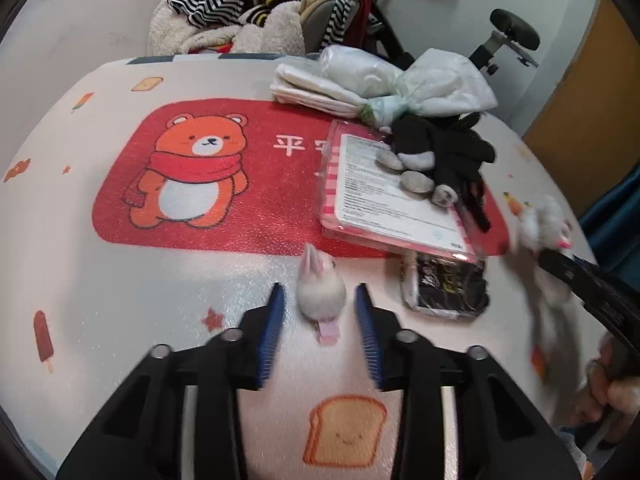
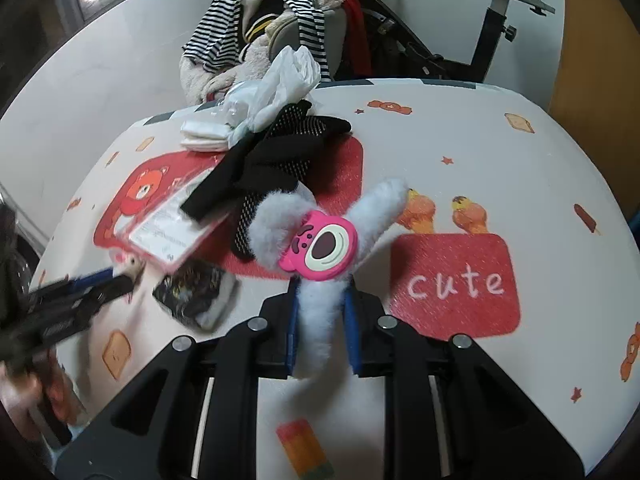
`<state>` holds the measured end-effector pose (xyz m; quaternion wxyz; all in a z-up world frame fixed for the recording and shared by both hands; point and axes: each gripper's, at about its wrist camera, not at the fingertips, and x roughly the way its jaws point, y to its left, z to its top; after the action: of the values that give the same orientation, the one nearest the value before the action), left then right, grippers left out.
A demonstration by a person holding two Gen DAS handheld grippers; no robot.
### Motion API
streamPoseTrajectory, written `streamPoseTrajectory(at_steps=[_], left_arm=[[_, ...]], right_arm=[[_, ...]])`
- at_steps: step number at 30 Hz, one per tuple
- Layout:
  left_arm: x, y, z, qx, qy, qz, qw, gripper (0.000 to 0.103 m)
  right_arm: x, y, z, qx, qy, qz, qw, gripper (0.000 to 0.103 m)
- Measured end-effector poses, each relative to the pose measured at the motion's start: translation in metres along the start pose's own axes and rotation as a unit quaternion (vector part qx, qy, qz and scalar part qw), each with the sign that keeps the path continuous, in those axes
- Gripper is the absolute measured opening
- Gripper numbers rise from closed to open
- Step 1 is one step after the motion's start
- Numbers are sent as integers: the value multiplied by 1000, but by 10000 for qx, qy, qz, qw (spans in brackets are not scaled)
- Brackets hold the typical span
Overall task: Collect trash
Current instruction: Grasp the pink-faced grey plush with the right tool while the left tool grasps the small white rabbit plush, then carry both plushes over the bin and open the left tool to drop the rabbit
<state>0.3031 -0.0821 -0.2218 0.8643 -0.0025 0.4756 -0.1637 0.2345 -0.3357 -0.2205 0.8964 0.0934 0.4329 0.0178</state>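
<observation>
In the left wrist view my left gripper (image 1: 320, 300) is open around a small white fluffy bunny hair clip (image 1: 321, 290) lying on the table; the blue pads stand apart from its sides. In the right wrist view my right gripper (image 2: 322, 300) is shut on a white fluffy clip with a pink bear face (image 2: 320, 246), held above the table. That clip appears blurred at the right of the left wrist view (image 1: 546, 220). A black snack wrapper (image 1: 446, 286) lies right of the bunny clip. A pink-edged plastic package (image 1: 384, 200) lies behind it.
Black gloves (image 1: 448, 152) lie on the package, with white plastic bags (image 1: 432, 84) and folded tissues (image 1: 308, 90) behind. A chair piled with striped clothes (image 2: 272, 20) and an exercise bike (image 2: 496, 20) stand beyond the table's far edge. The cartoon tablecloth (image 2: 500, 152) spreads rightward.
</observation>
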Motion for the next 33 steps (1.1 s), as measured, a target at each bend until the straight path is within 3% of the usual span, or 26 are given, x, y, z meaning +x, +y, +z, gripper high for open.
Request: streamPoseTrajectory(at_steps=[1,7,16,25,33], left_arm=[[2,1,1,-2,37,18,10000,19],[-8,10,-1,-171,-41,95,9998,18],[-57,17,-10,-56,-289,234,9993,18],[-122,4,-38,94,-641,-85,9979,18],[-167,-15,-86,339,-790,-470,9952,18]], right_arm=[[-1,-1,-2,-42,9,-7,10000,22],[-15,-6,-7,-115,-63,11,9999,22],[-48,8,-10,-155,-274,145,9994,22],[-91,29,-26,-321,-514,311,9977,22],[-130,49,-61,-609,-730,447,9945,22]])
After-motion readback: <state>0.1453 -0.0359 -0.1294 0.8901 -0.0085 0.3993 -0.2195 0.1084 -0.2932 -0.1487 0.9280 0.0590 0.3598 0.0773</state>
